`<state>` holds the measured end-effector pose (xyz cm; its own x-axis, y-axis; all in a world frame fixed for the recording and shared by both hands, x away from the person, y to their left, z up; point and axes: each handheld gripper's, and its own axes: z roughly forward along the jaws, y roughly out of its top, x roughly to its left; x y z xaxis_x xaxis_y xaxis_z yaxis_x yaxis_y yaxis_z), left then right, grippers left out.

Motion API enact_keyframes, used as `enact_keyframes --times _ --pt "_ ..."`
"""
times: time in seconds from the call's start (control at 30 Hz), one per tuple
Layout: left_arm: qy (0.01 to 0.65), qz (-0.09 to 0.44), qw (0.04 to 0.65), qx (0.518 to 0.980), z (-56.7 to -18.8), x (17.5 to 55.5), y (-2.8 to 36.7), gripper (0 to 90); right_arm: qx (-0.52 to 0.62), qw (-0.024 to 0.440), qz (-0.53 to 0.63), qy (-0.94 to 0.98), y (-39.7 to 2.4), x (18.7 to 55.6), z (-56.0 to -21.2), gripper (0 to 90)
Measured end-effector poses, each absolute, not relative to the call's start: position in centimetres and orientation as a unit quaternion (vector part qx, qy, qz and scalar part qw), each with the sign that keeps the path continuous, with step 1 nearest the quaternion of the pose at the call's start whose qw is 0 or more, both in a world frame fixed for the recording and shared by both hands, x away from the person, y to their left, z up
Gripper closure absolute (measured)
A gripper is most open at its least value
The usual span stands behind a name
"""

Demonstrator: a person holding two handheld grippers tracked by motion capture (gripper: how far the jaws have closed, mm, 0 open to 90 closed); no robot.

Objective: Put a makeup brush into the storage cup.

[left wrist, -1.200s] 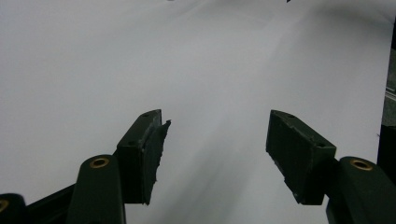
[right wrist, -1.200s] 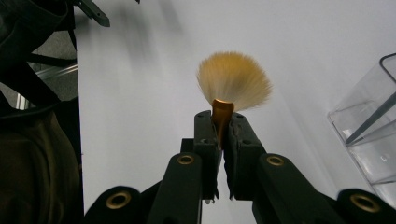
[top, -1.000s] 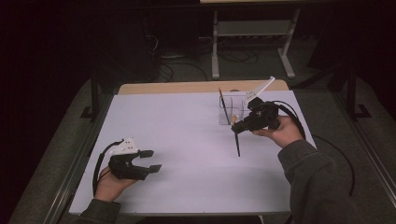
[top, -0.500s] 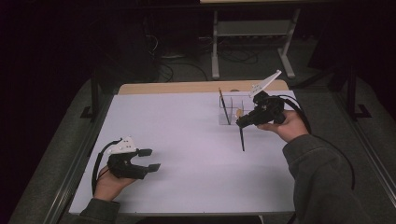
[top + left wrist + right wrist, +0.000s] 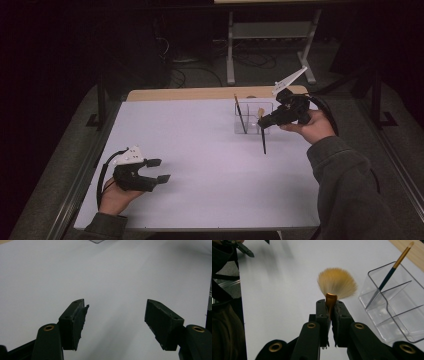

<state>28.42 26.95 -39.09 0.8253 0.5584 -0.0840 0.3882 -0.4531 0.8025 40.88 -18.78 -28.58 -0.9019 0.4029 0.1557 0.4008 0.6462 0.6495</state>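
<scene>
- Right gripper (image 5: 331,305) was clamped on the fan brush (image 5: 337,283) at its gold ferrule, bristles up, black handle hanging down.
- Brush sat just at 5 o'clock of the clear organizer (image 5: 248,117), above the table (image 5: 200,150).
- Organizer already held a thin brush (image 5: 240,114).
- Left gripper (image 5: 159,170) rested at 8 o'clock, jaws apart, holding nothing.
- Risk: the dangling handle could clip the organizer wall and tip it.
- Risk: the narrow ferrule grip could let the brush pivot or slip.

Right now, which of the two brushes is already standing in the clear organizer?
The thin dark-handled brush, leaning in a compartment of the clear organizer. The fan brush is clamped in the right hand-held gripper, outside it.
</scene>
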Motion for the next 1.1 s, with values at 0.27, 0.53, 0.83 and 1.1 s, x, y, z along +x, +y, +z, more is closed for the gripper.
enact_keyframes --times 0.27,0.53,0.83,1.1 --pt "0.280 0.096 0.443 0.846 -39.1 28.3 26.9 32.2 0.236 0.003 0.357 0.904 -19.3 41.8 -28.3 83.2" --pt "0.281 0.096 0.444 0.846 -39.1 28.4 27.0 31.9 0.247 0.006 0.355 0.901 -19.6 42.8 -28.0 83.2" --pt "0.285 0.102 0.449 0.841 -38.9 28.3 27.4 31.4 0.260 0.014 0.359 0.896 -20.0 43.9 -27.3 83.2" --pt "0.288 0.100 0.447 0.841 -39.0 28.3 27.5 30.3 0.275 0.016 0.360 0.891 -20.4 45.0 -26.8 83.2"
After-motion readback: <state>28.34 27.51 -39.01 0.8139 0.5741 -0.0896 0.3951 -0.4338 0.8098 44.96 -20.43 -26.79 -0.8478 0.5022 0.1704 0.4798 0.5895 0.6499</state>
